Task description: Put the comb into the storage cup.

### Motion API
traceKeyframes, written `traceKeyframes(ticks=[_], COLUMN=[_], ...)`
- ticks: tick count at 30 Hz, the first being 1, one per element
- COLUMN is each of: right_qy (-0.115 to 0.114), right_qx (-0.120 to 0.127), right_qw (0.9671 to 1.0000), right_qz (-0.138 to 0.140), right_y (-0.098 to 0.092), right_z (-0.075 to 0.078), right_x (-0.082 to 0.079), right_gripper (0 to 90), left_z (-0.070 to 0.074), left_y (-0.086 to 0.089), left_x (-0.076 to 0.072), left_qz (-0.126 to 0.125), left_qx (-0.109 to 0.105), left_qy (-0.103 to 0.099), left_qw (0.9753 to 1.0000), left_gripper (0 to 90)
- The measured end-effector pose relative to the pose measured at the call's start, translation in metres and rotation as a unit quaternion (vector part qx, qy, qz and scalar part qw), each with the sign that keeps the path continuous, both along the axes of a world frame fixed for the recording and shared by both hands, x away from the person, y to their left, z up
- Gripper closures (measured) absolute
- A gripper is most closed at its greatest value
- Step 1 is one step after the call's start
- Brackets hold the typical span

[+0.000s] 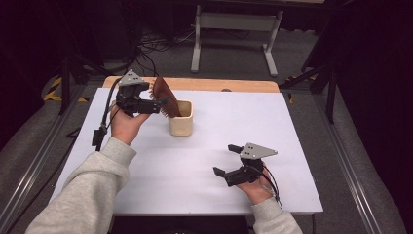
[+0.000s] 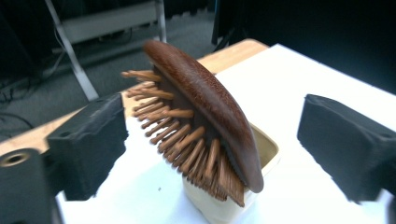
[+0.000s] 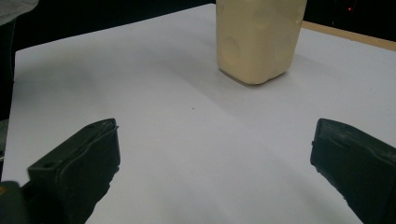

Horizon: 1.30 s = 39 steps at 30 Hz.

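A dark wooden hairbrush (image 1: 164,95) stands tilted in a cream cup (image 1: 181,126) at the back left of the white table (image 1: 243,117). Its head and wooden bristles (image 2: 177,135) stick out above the rim. My left gripper (image 1: 158,102) hovers just left of the cup, open. In the left gripper view its jaws stand wide on either side of the brush (image 2: 210,102) without touching it, and the cup (image 2: 268,149) is below. My right gripper (image 1: 225,159) is open low over the front right of the table. In the right gripper view the cup (image 3: 257,37) stands ahead of that gripper (image 3: 215,135).
A wooden strip (image 1: 219,84) runs along the table's far edge. Behind it on the floor stand a white metal frame (image 1: 236,24) and loose cables (image 1: 146,46). Metal rails (image 1: 348,165) flank the table on both sides.
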State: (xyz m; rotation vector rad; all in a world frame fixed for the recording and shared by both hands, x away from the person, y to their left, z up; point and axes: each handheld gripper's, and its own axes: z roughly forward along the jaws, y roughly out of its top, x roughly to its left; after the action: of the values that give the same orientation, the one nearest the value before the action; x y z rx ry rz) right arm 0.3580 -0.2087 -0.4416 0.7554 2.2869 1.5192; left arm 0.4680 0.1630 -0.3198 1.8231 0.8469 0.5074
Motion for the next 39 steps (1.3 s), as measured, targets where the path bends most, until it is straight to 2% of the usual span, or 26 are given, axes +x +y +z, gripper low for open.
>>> traceKeyframes(ticks=[2,4,5,8,9,12,13,16,19,25,29,30,31,32,36,39], right_qy=[-0.003,-0.007,-0.007,-0.021,-0.021,-0.019,-0.019,-0.019,-0.022,-0.024,-0.027,-0.027,-0.027,-0.026,-0.025,-0.024], right_qx=[-0.001,0.001,0.001,0.001,0.001,-0.005,-0.005,-0.007,-0.009,-0.006,-0.006,-0.007,-0.007,-0.007,-0.008,-0.004], right_qw=[1.0000,1.0000,1.0000,0.9998,0.9998,0.9998,0.9998,0.9998,0.9997,0.9996,0.9995,0.9995,0.9995,0.9995,0.9996,0.9996], right_qz=[-0.001,-0.002,-0.002,0.001,0.001,-0.004,-0.004,-0.004,-0.006,-0.011,-0.011,-0.011,-0.012,-0.013,-0.014,-0.012], right_y=[-0.001,-0.002,-0.002,-0.005,-0.005,-0.009,-0.009,-0.014,-0.016,-0.021,-0.022,-0.022,-0.023,-0.023,-0.024,-0.024], right_z=[0.001,0.004,0.004,0.012,0.012,0.019,0.019,0.023,0.024,0.026,0.025,0.025,0.025,0.024,0.023,0.021], right_x=[0.000,0.001,0.001,0.001,0.001,0.002,0.002,0.002,0.002,0.001,0.000,0.000,0.000,0.000,0.000,0.000], right_gripper=[1.9,2.1,2.1,3.3,3.3,3.7,3.7,4.7,4.8,4.4,4.3,4.3,4.3,4.3,4.3,4.0], left_z=[0.003,0.008,0.008,0.013,0.013,0.017,0.017,0.018,0.016,0.004,-0.010,-0.018,-0.018,-0.026,-0.038,-0.053], left_y=[0.003,0.008,0.008,0.013,0.013,0.023,0.023,0.034,0.039,0.053,0.061,0.064,0.064,0.068,0.074,0.080], left_x=[-0.005,-0.014,-0.014,-0.032,-0.032,-0.049,-0.049,-0.063,-0.069,-0.084,-0.091,-0.094,-0.094,-0.097,-0.102,-0.107], left_qz=[0.002,-0.013,-0.013,-0.024,-0.024,-0.043,-0.043,-0.056,-0.061,-0.076,-0.069,-0.070,-0.070,-0.072,-0.078,-0.082], left_qx=[0.004,0.009,0.009,0.026,0.026,0.016,0.016,0.009,0.007,-0.010,-0.022,-0.026,-0.026,-0.023,-0.015,-0.026], left_qy=[-0.008,-0.027,-0.027,-0.056,-0.056,-0.067,-0.067,-0.071,-0.073,-0.061,-0.054,-0.049,-0.049,-0.046,-0.041,-0.041], left_qw=[1.0000,0.9995,0.9995,0.9978,0.9978,0.9967,0.9967,0.9959,0.9954,0.9952,0.9959,0.9960,0.9960,0.9961,0.9960,0.9954], left_gripper=[2.9,1.5,1.2,0.9,0.9,0.9,0.8,0.7,0.7,0.6,0.7,0.7,0.7,0.7,1.8,1.6])
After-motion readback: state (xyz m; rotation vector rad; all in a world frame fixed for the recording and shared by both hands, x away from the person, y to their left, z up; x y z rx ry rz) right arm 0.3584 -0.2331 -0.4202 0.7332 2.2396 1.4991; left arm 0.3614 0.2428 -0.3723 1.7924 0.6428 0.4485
